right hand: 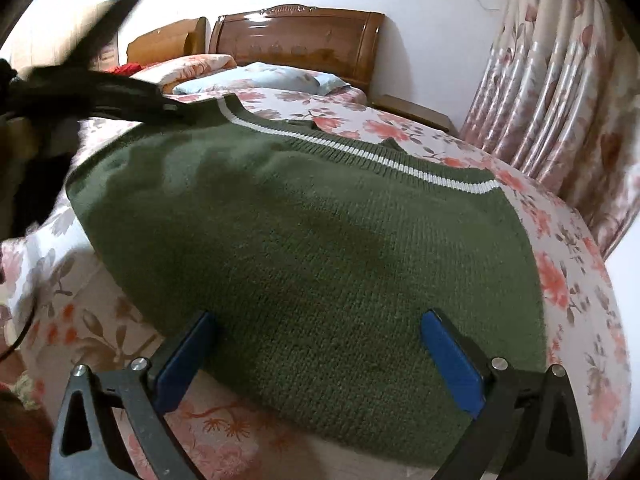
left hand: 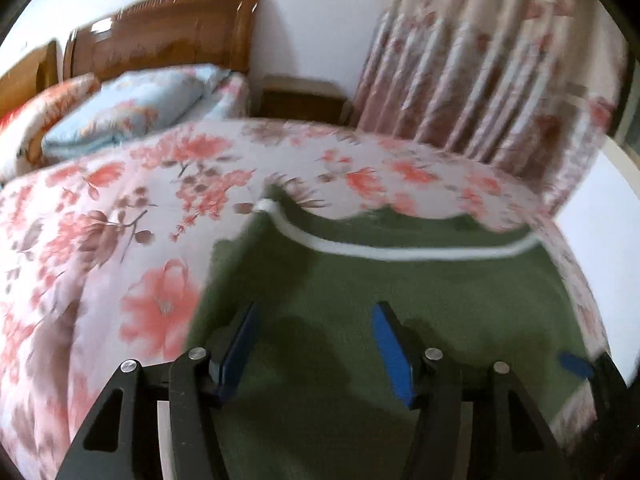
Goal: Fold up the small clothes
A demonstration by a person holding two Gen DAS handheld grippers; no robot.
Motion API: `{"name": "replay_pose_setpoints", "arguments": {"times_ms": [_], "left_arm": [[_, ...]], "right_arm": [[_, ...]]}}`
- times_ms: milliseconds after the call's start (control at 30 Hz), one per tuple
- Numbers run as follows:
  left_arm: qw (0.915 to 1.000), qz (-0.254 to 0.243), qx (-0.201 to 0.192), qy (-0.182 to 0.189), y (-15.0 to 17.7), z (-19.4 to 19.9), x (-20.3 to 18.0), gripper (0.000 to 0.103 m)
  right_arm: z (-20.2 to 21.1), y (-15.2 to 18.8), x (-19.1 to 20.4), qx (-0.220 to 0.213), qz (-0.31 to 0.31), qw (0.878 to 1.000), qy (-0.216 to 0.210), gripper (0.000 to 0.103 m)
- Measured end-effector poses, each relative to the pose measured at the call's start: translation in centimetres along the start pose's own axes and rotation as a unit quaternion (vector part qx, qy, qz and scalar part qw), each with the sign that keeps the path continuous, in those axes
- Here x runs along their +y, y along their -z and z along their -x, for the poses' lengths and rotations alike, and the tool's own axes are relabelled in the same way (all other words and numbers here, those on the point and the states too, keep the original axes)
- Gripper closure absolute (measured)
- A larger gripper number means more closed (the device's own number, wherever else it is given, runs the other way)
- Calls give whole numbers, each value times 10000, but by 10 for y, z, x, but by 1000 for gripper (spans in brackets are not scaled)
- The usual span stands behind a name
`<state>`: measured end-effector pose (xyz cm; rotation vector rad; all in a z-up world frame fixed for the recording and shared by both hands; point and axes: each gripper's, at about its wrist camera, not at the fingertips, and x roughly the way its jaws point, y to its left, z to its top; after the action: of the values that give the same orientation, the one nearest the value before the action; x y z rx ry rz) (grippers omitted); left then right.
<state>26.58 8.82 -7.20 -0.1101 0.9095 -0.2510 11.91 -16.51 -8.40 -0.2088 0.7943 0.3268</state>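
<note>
A dark green knit sweater (right hand: 312, 232) with a white stripe near its far hem (right hand: 360, 154) lies flat on the floral bedspread (right hand: 560, 272). My right gripper (right hand: 320, 316) hangs open over the sweater's near edge, blue pads wide apart and nothing pinched. In the blurred left wrist view, my left gripper (left hand: 316, 312) is open above the sweater (left hand: 400, 288), with only knit showing between its pads. The white stripe (left hand: 400, 252) curves ahead of it. From the right wrist view the left gripper (right hand: 168, 108) reaches over the sweater's far left corner. One blue right pad (left hand: 576, 365) shows at the lower right.
A wooden headboard (right hand: 296, 36) and pillows (right hand: 260, 78) are at the far end of the bed. A wooden nightstand (right hand: 416, 114) stands beside a flowered curtain (right hand: 560, 100) on the right. A thin black cable (right hand: 24, 320) hangs at the left edge.
</note>
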Motion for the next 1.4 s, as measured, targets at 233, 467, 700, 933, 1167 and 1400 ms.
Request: {"name": "replay_pose_setpoints", "arguments": {"times_ms": [233, 467, 700, 933, 1167, 1400], "left_arm": [[9977, 318, -345, 491, 12, 12, 2, 59], [9975, -485, -513, -67, 23, -3, -16, 57], [9969, -557, -559, -11, 27, -2, -13, 56], [9966, -575, -584, -32, 28, -2, -14, 56], [9961, -644, -584, -152, 28, -2, -16, 56], [9959, -672, -582, -184, 29, -3, -17, 56]], "right_arm": [[5, -6, -5, 110, -183, 9996, -157, 0], [-10, -62, -18, -19, -281, 9990, -344, 0], [-78, -107, -41, 675, 1, 9963, 537, 0], [-52, -74, -113, 279, -1540, 9868, 411, 0], [-13, -71, -98, -145, -1688, 9846, 428, 0], [-43, -79, -51, 115, -907, 9957, 134, 0]]}}
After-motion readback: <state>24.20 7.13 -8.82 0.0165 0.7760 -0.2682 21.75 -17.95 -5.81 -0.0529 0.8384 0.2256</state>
